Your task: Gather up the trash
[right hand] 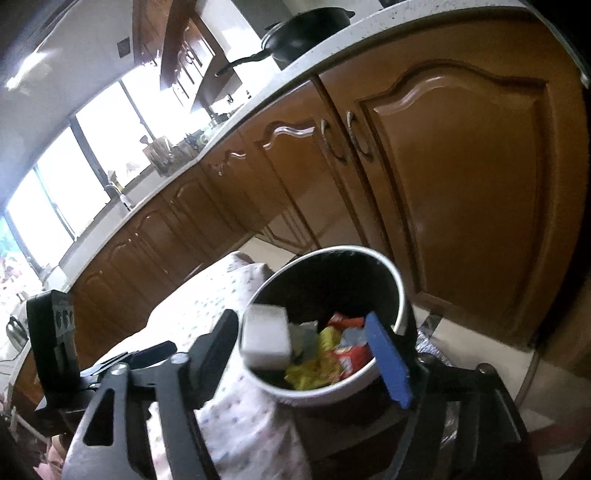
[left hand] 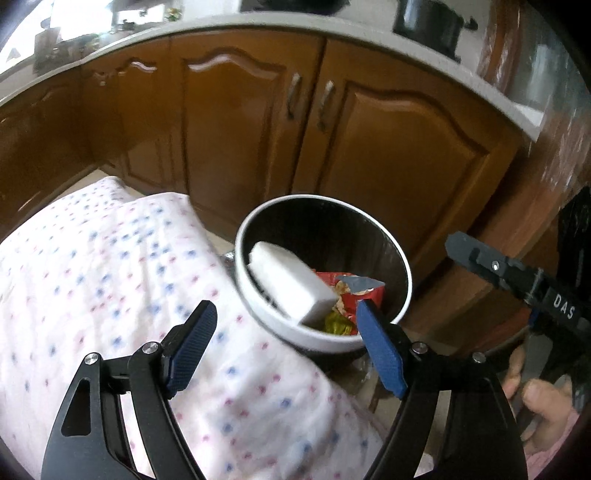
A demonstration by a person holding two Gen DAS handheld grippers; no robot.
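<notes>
A round bin [left hand: 400, 266] with a white rim and a dark inside stands beside the cloth-covered table. A white box [left hand: 288, 280] lies tilted in it against the near-left rim, over red [left hand: 369, 295] and yellow [left hand: 336, 325] wrappers. My left gripper [left hand: 286, 310] hangs open above the near rim, with nothing between its blue pads [left hand: 380, 354]. In the right wrist view the right gripper [right hand: 301, 317] is open over the same bin [right hand: 397, 288]. The blurred white box [right hand: 266, 339] shows between its fingers, touching neither.
A white cloth with pink and blue dots [left hand: 110, 288] covers the table left of the bin. Brown cabinet doors [left hand: 399, 155] rise close behind it, under a pale worktop [right hand: 332, 44] with a black pan [right hand: 306, 29]. A person's hand [left hand: 535, 406] holds the right gripper.
</notes>
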